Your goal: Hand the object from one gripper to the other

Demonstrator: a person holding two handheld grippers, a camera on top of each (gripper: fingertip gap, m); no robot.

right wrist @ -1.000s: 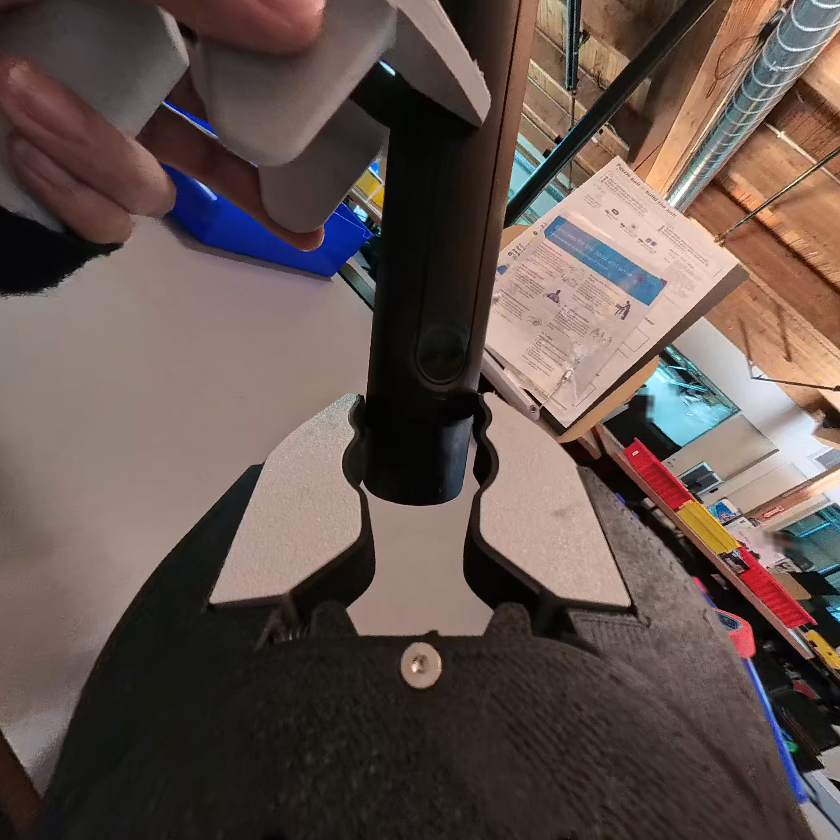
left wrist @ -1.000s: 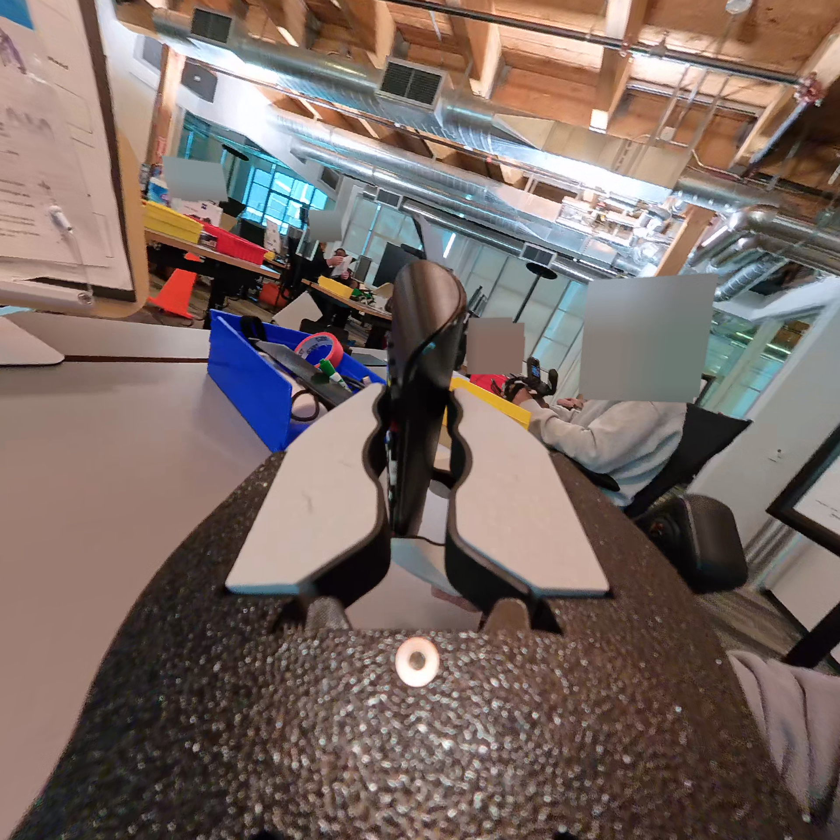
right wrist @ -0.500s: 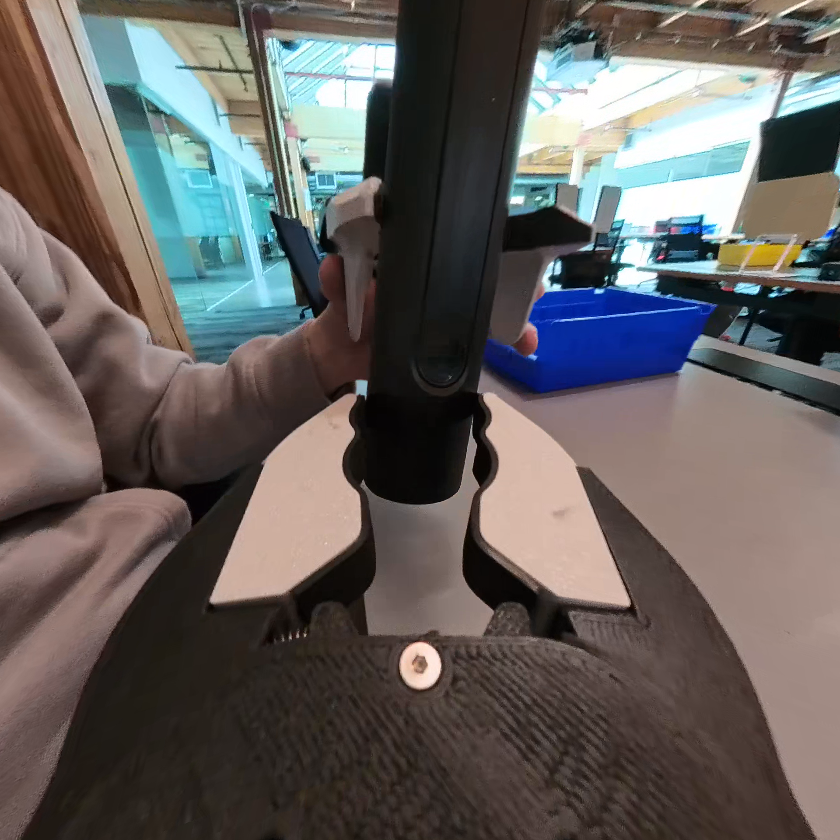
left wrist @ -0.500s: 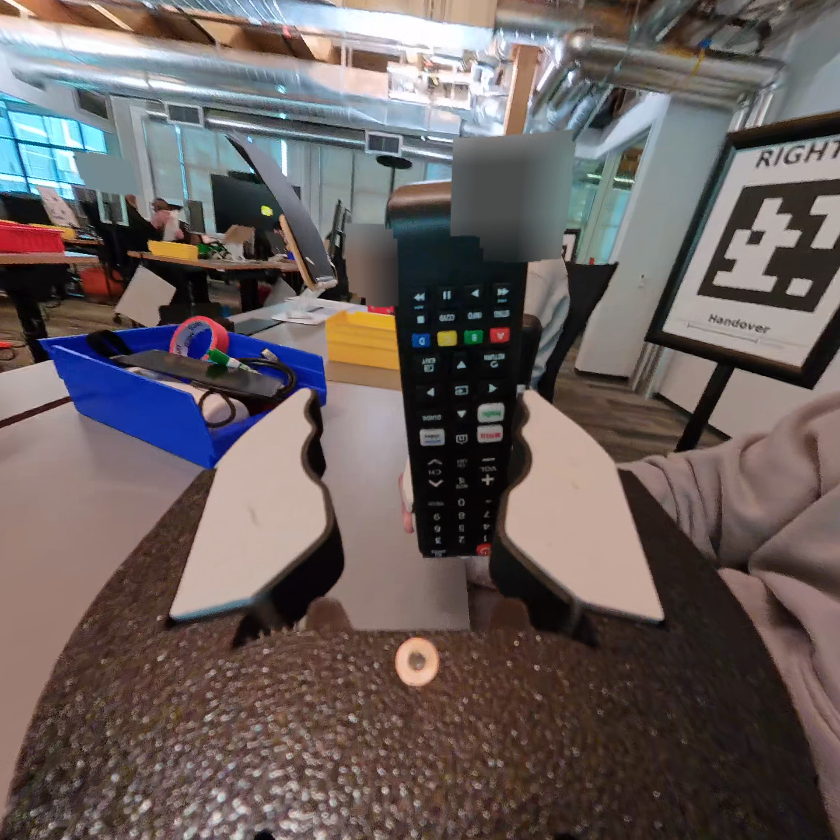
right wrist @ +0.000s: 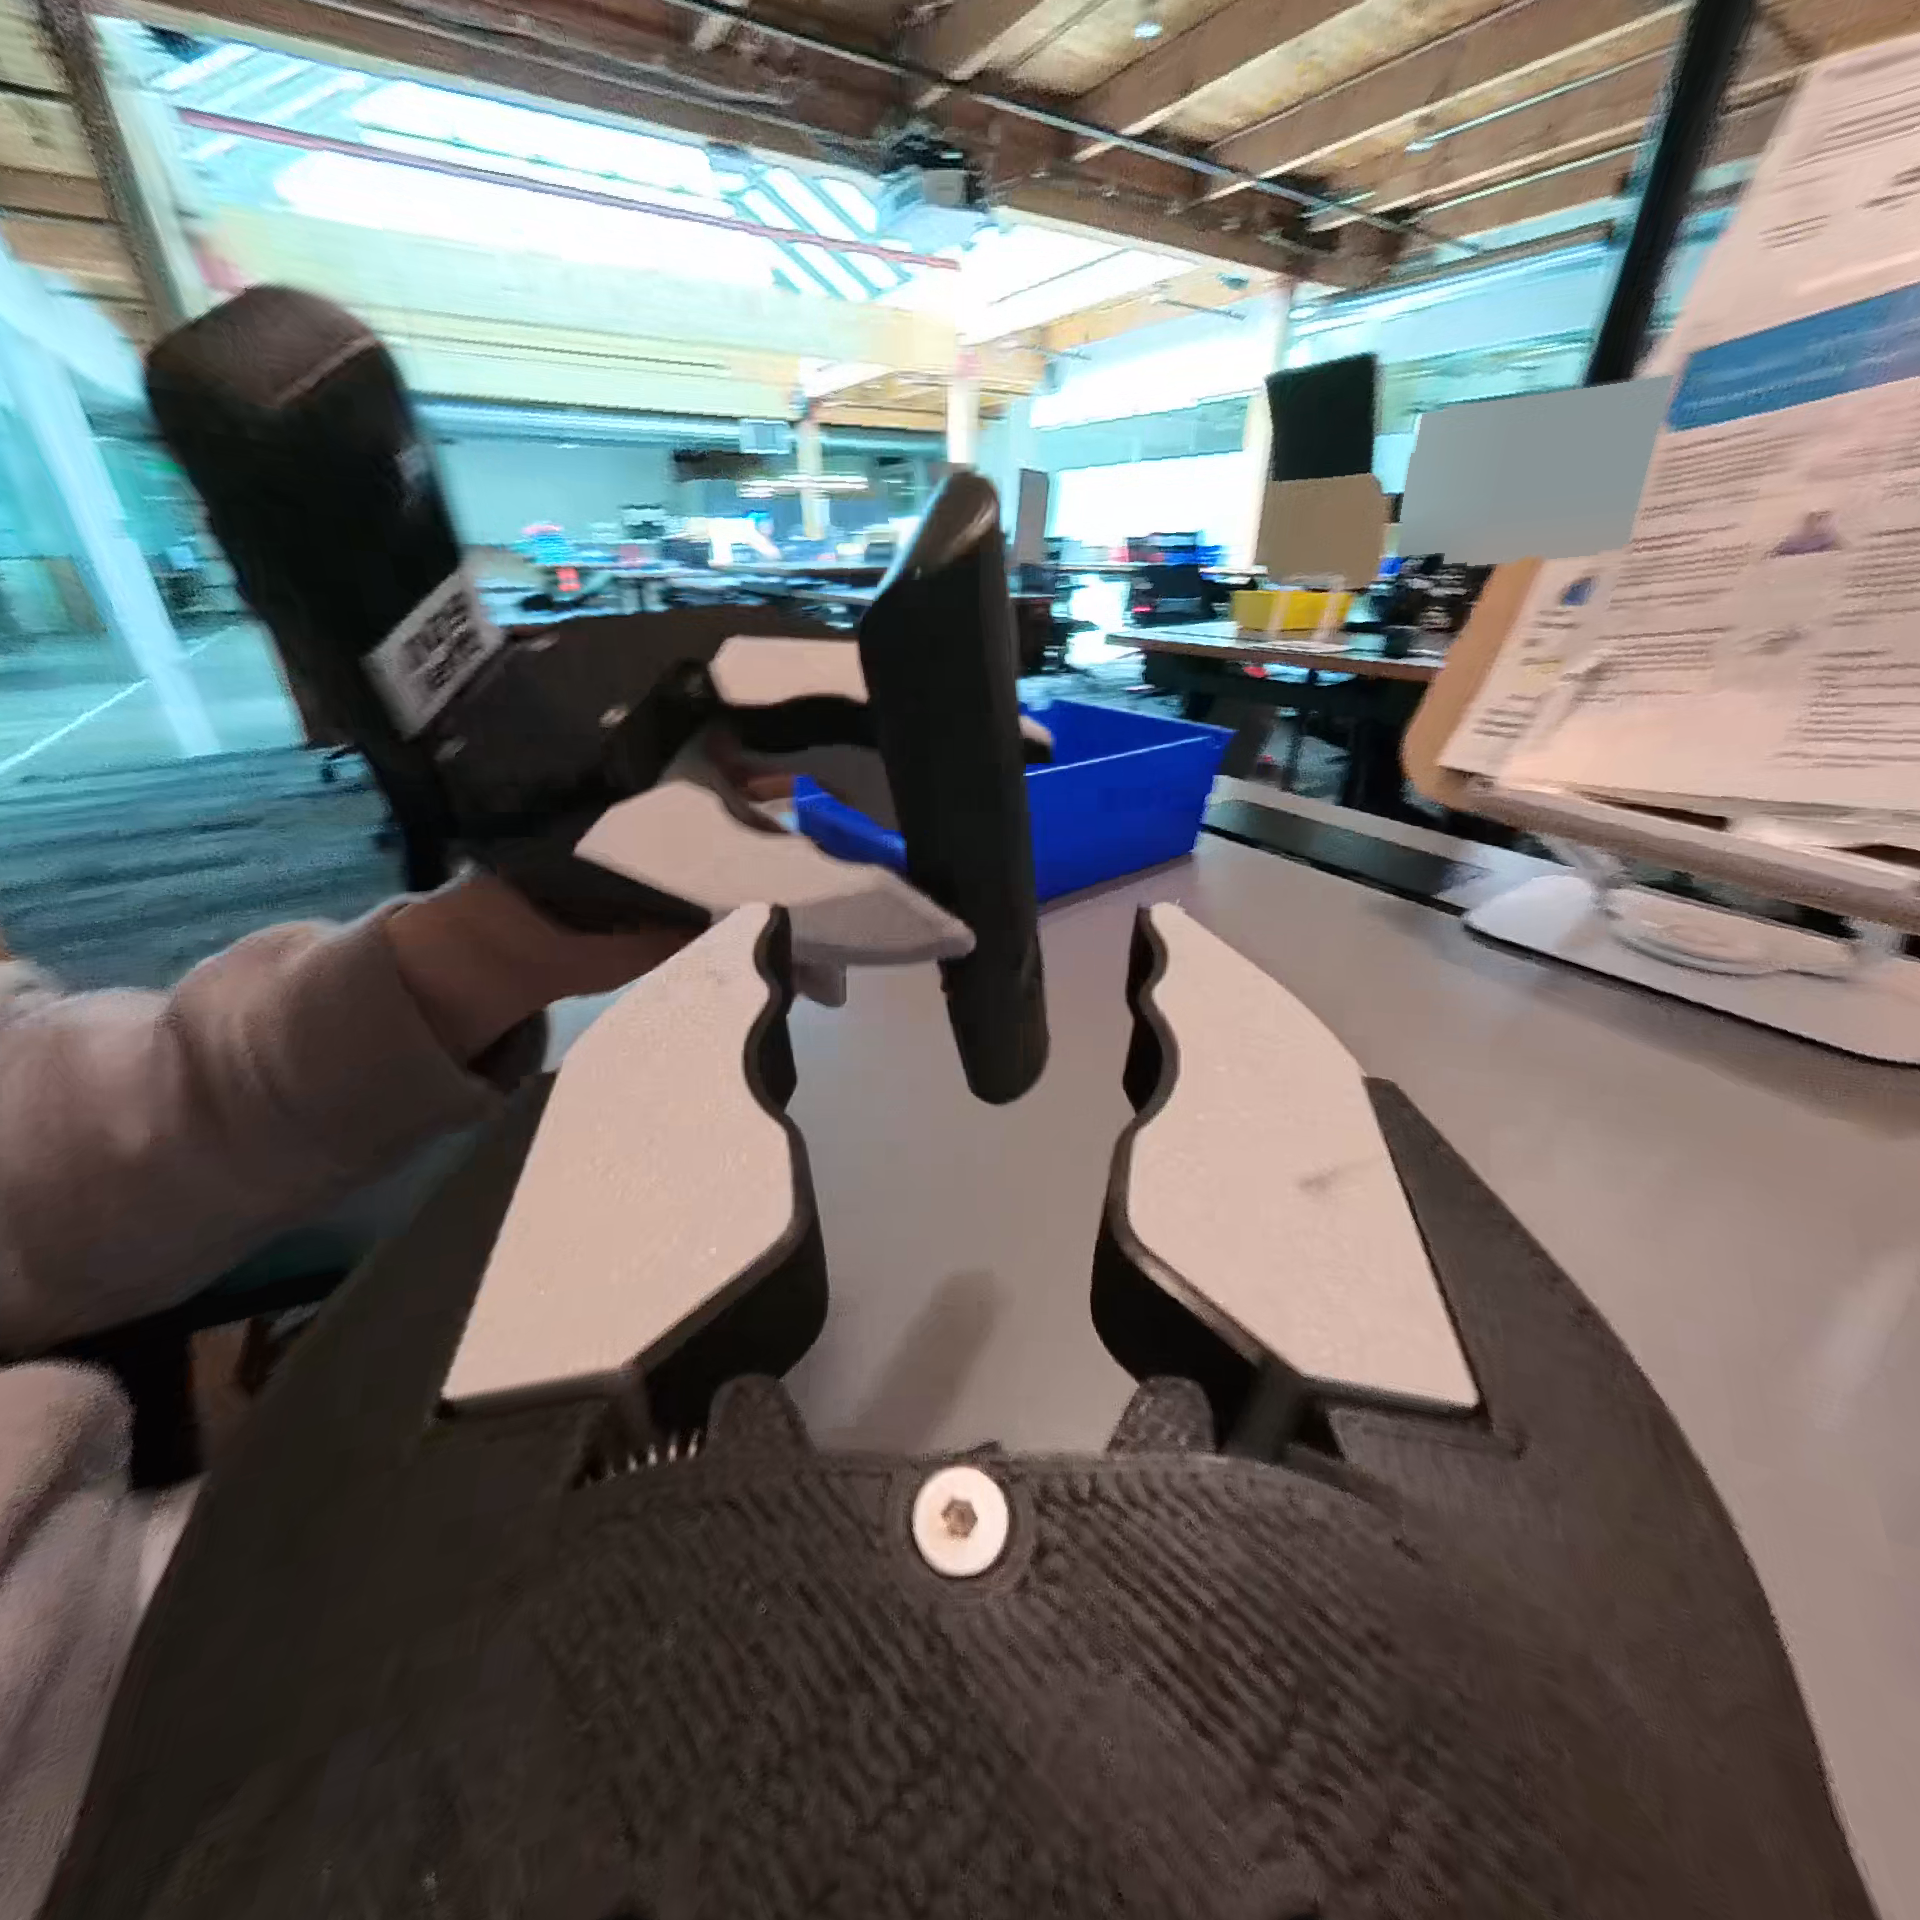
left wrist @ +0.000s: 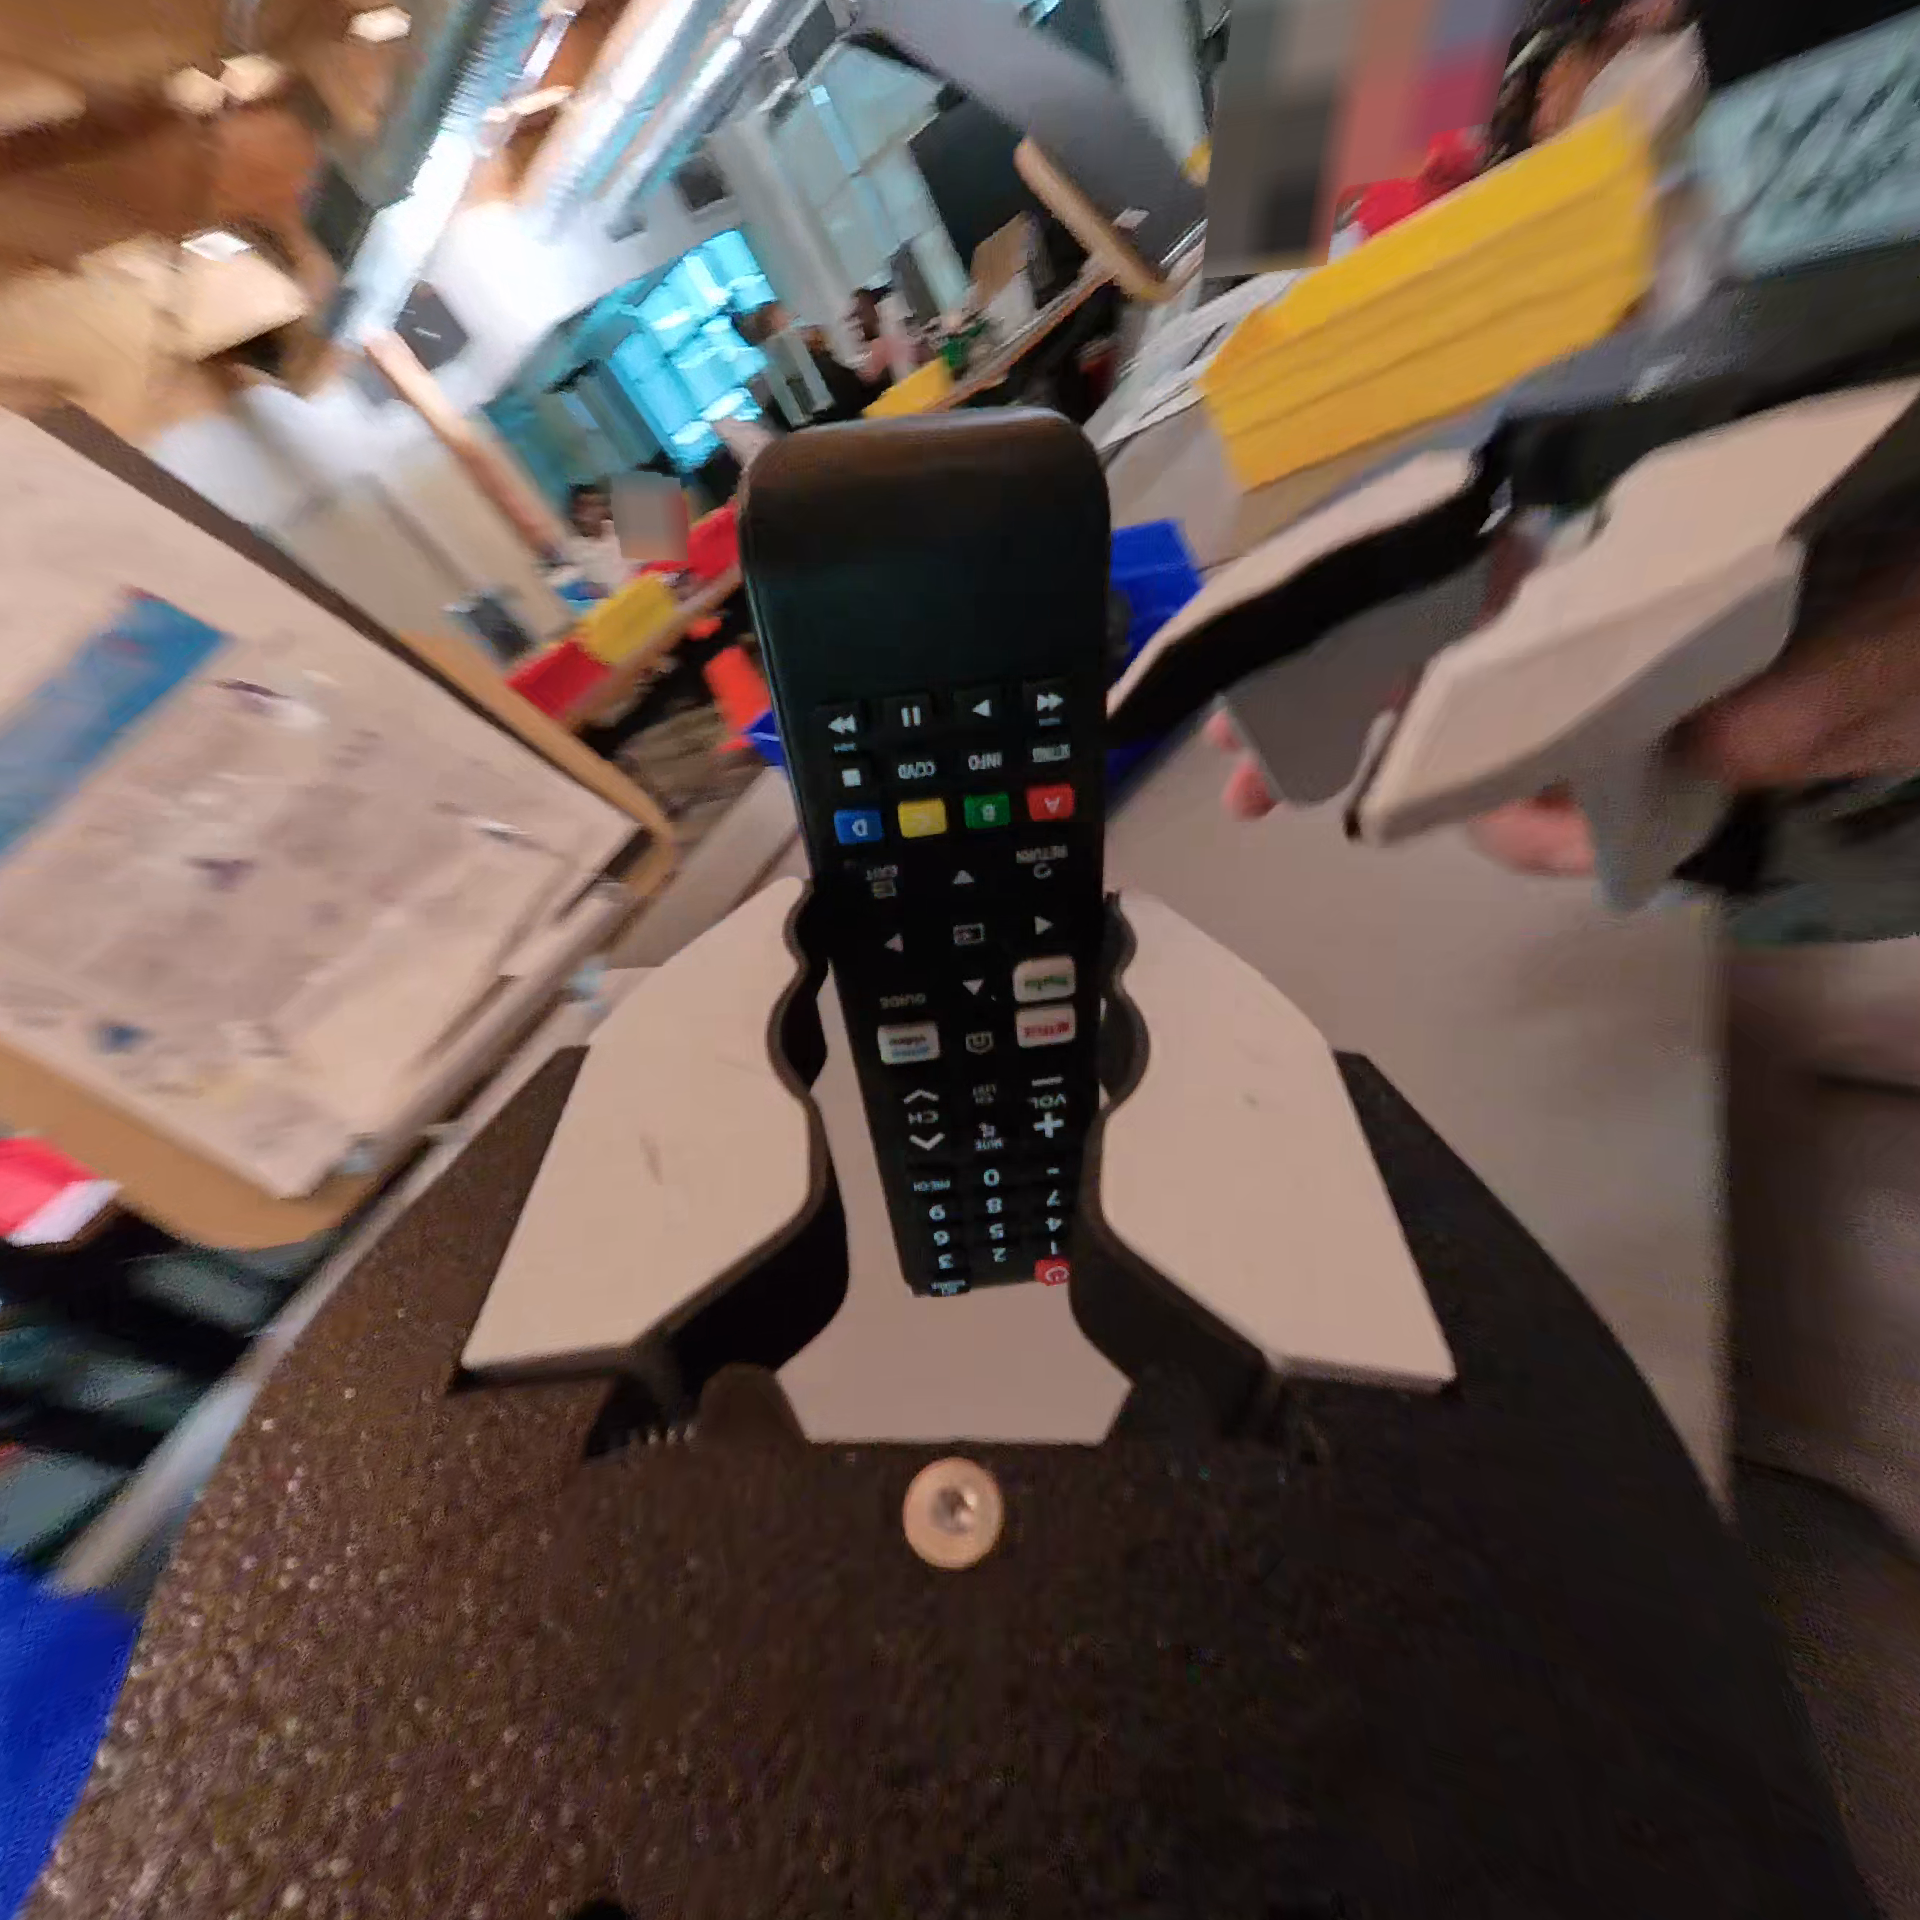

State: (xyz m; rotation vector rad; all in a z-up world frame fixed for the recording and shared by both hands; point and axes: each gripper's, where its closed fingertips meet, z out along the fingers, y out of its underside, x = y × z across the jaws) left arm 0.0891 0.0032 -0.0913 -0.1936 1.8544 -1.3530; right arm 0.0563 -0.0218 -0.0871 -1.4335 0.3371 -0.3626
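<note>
Black plastic marks the remote [left wrist: 940, 935], which is clamped lengthwise between the two pale fingers [left wrist: 675, 1143] of the left tool [left wrist: 961, 914]; its button face is turned toward that tool's camera and its blank upper end points to 12 o'clock. The grip is taken on the lower half, probably so that the upper half is left free for another hold.

In the right wrist view the same remote [right wrist: 961, 790] is seen edge-on at about 12 o'clock, carried by the left tool [right wrist: 831, 831], which enters from 9 o'clock with a sleeved arm [right wrist: 208, 1060] behind it. The right tool [right wrist: 961, 925] stands wide apart and holds nothing; the remote's lower tip hangs between its fingertips without being touched by either. In the left wrist view the right tool [left wrist: 1299, 717] is seen at 2 o'clock, blurred and clear of the remote.

By this layout the handover appears complete, with the object on the left side. A blue bin [right wrist: 1122, 790] rests on the grey bench [right wrist: 1558, 1143] beyond, and a paper stand [right wrist: 1714, 644] sits at 2 o'clock.
</note>
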